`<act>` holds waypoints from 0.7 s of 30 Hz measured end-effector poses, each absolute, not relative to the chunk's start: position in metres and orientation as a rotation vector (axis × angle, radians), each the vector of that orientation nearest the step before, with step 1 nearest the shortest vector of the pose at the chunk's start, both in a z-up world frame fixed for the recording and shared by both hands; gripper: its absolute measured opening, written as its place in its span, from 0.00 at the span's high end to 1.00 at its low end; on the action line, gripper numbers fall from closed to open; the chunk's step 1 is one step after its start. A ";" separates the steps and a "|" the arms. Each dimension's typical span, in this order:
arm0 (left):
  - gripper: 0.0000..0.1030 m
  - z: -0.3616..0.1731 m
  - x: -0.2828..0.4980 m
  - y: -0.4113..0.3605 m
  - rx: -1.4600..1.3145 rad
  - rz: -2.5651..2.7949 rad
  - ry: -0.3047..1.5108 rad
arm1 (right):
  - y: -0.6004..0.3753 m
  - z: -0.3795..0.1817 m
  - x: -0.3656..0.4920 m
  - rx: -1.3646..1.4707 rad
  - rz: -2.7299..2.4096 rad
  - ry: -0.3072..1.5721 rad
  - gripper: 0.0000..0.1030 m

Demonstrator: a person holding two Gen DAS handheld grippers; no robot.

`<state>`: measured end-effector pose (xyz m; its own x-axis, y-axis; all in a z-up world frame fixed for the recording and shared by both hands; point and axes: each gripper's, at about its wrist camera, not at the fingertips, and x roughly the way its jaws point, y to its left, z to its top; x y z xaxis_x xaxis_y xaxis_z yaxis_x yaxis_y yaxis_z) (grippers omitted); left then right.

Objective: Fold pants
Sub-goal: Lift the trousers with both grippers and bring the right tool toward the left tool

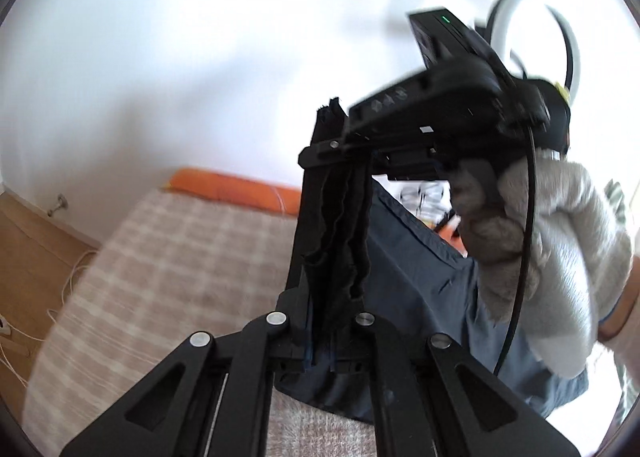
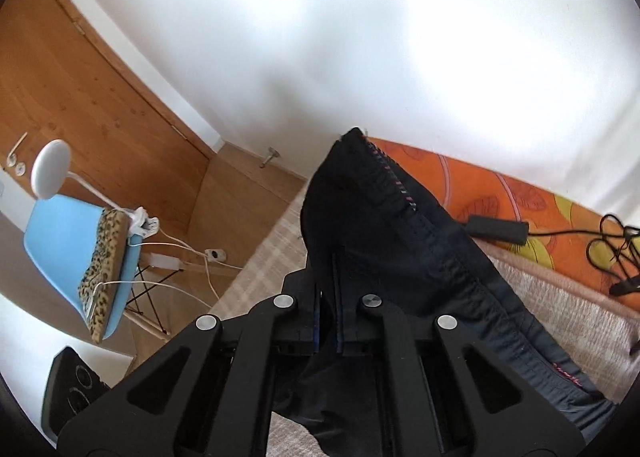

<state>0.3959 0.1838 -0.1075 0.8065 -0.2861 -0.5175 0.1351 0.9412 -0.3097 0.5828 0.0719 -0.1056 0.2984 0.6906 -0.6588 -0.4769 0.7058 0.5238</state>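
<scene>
The dark navy pants [image 1: 416,289] hang lifted above the bed. My left gripper [image 1: 334,161] is shut on a bunched fold of the pants. The right gripper's body [image 1: 448,97] is right in front of it, held by a hand in a white glove [image 1: 560,257]. In the right wrist view my right gripper [image 2: 332,257] is shut on the pants [image 2: 400,241], near a stitched seam edge. The cloth covers its fingertips and drapes down to the right.
A bed with a beige checked cover [image 1: 160,265] lies below, with an orange patterned pillow [image 2: 500,197] along the white wall. A black adapter [image 2: 496,229] and cables [image 2: 616,253] lie on the bed. A blue chair [image 2: 80,261], a white lamp [image 2: 50,169] and a wooden door [image 2: 80,97] stand to the left.
</scene>
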 end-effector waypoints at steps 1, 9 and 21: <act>0.98 -0.103 0.394 0.185 -0.267 -0.228 0.586 | 0.068 -0.103 0.582 0.260 0.786 1.000 0.94; 0.98 -0.074 0.375 0.143 -0.205 -0.347 0.593 | -0.006 -0.081 0.547 0.294 0.775 0.957 0.95; 0.98 -0.056 0.340 0.009 -0.108 -0.583 0.647 | -0.176 -0.090 0.467 0.310 0.616 0.931 0.95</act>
<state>0.3402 0.0093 -0.0563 0.6441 -0.5440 -0.5377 0.4784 0.8350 -0.2717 0.4675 -0.1763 -0.0900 0.4439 0.6162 -0.6506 -0.3582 0.7876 0.5015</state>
